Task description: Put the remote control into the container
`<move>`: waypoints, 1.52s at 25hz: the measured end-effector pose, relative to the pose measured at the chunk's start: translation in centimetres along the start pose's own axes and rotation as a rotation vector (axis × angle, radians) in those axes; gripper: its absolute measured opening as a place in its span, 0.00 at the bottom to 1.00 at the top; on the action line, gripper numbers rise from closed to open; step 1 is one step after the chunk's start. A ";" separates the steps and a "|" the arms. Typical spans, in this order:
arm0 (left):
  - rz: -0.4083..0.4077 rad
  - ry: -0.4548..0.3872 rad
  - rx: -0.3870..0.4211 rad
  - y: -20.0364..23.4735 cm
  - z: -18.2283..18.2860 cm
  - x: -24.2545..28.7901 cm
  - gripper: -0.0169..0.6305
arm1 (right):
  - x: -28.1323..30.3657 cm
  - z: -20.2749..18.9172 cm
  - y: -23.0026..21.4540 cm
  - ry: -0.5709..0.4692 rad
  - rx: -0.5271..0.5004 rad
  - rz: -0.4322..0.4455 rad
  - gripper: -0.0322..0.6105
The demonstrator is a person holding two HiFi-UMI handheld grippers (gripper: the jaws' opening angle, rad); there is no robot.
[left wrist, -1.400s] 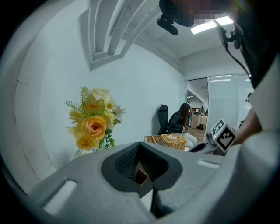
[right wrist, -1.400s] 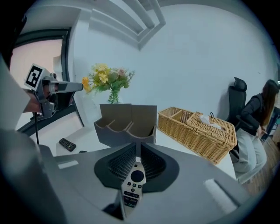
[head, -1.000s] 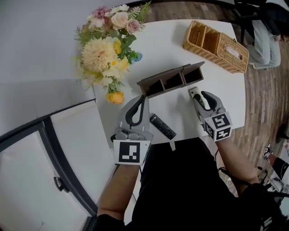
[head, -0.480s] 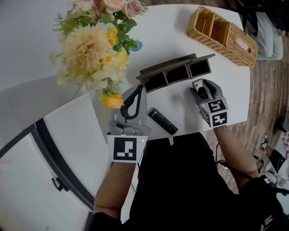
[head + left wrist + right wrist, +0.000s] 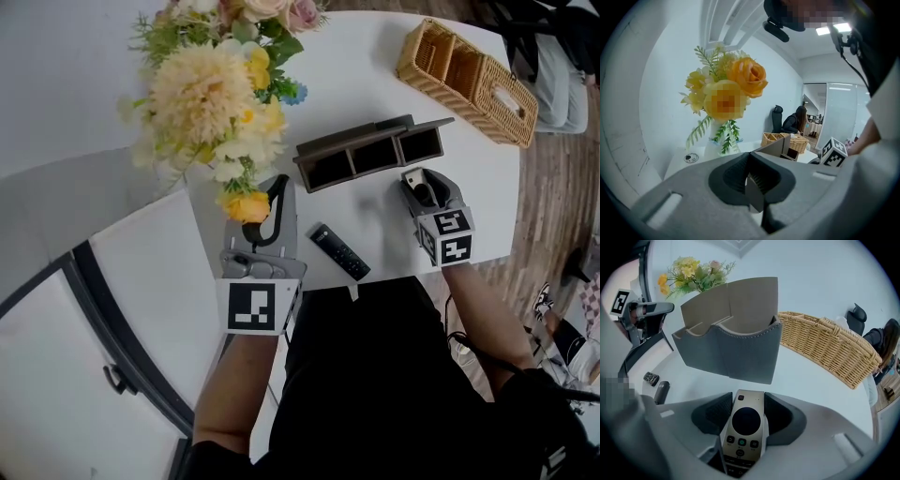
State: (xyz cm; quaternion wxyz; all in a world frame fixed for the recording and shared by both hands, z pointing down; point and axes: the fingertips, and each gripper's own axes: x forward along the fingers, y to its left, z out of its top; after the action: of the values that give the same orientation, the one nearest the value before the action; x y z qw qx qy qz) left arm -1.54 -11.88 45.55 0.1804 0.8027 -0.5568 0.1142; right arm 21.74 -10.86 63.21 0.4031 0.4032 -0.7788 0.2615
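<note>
Right claw point(image 5: 746, 401): angled steeply down, jaws just closing in, pads against both long edges of the pale remote control point(image 5: 745, 425). I took it across its narrow width so it would not twist.
Remote control: lengthwise between the jaws, buttons up, nose pointing at the container point(image 5: 736, 352). It appeared to rest on the tabletop point(image 5: 347, 84), not yet inside.
Container: grey three-slot box just beyond the remote's nose, slots open upward, taller wall at the far side. The end slot nearest my right claw looked empty, and I judged it the natural target.
Left claw point(image 5: 749, 178): jaws together on nothing, held low at the tabletop's near-left edge beside the flowers point(image 5: 216, 103), out of the way.
Black remote point(image 5: 338, 251): flat on the tabletop between my two claws, untouched.
Wicker basket point(image 5: 467, 80): far right corner, well apart.
Next, as I judged: lift, tip the nose down, clear the front wall.
</note>
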 end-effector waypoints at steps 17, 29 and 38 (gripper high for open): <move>-0.044 -0.092 0.054 -3.7 5.2 -0.8 0.03 | -7.1 4.3 0.9 -0.237 -0.045 0.035 0.38; -0.066 -0.124 0.121 -6.1 7.8 -2.6 0.03 | -11.1 6.0 1.6 -0.340 -0.052 0.028 0.38; -0.077 -0.171 0.153 -7.0 10.6 -3.6 0.03 | -14.3 9.2 0.9 -0.429 -0.050 -0.003 0.38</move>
State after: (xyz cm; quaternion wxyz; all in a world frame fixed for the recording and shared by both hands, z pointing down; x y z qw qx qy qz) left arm 3.54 -11.05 33.42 0.0743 0.8417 -0.5288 0.0804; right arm 22.15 -11.14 46.17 0.2382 0.4408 -0.8524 0.1496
